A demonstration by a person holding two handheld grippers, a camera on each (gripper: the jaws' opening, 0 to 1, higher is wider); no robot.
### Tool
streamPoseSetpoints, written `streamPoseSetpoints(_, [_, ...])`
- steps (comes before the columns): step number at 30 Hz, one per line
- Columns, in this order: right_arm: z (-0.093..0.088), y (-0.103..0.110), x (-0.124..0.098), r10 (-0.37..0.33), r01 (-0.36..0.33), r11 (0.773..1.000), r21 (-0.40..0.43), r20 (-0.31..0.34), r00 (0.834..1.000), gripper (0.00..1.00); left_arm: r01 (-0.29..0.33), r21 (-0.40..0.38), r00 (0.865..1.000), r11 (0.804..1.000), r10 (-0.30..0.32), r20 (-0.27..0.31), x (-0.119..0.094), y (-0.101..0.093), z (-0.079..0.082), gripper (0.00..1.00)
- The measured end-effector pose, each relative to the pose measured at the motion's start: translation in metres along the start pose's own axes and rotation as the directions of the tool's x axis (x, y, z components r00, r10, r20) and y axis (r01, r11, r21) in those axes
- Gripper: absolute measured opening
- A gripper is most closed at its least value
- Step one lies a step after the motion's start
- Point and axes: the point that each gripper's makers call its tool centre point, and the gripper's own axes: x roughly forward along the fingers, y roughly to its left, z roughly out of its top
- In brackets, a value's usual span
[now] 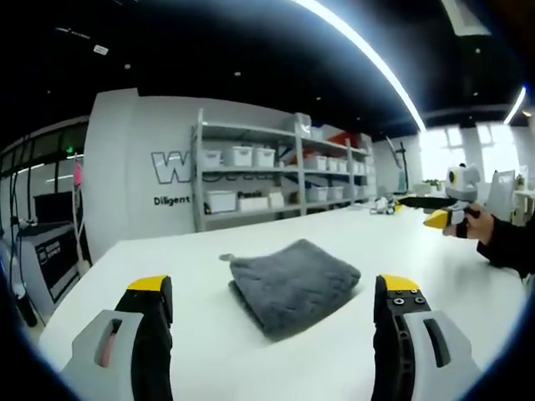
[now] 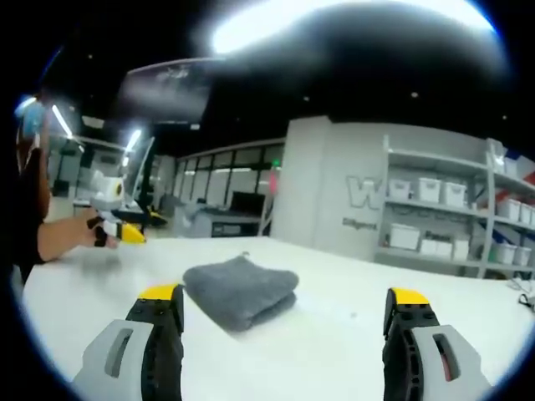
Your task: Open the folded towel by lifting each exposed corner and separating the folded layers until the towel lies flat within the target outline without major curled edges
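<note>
A grey folded towel (image 1: 292, 284) lies on the white table (image 1: 167, 259), with a small loop tag at its far left corner. My left gripper (image 1: 274, 288) is open, its yellow-tipped jaws spread wide just short of the towel, and holds nothing. In the right gripper view the same towel (image 2: 242, 292) sits slightly left of centre. My right gripper (image 2: 284, 294) is also open, empty and short of the towel. Each gripper also appears in the other's view, hand-held above the table beyond the towel: the right gripper (image 1: 439, 215) and the left gripper (image 2: 124, 227).
Metal shelves with white bins (image 1: 267, 175) stand behind the table against a grey wall with lettering. A person's dark sleeve (image 1: 510, 242) reaches in from the right. Desks and equipment (image 2: 217, 221) stand beyond the table's far edge.
</note>
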Motion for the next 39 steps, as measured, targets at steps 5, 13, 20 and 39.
streamPoseSetpoints(5, [0.002, 0.001, -0.001, -0.004, 0.004, 1.000, 0.001, 0.006, 1.000, 0.99, 0.006, -0.028, 1.000, 1.000, -0.005, 0.027, 0.001, -0.001, 0.004, 1.00])
streamPoseSetpoints(13, [0.000, 0.000, 0.000, -0.004, 0.004, 1.000, 0.005, 0.003, 1.000, 0.99, -0.014, -0.015, 1.000, 1.000, 0.015, 0.027, 0.000, 0.004, 0.004, 1.00])
streamPoseSetpoints(20, [-0.002, -0.005, 0.001, -0.013, 0.013, 0.999, 0.044, 0.001, 1.000, 1.00, 0.002, 0.002, 0.998, 1.000, -0.002, 0.057, 0.000, -0.003, 0.011, 1.00])
streamPoseSetpoints(39, [0.020, 0.001, -0.001, 0.033, -0.033, 0.999, 0.039, 0.013, 0.999, 1.00, 0.038, -0.002, 0.998, 0.999, -0.038, 0.039, -0.007, -0.003, 0.035, 0.97])
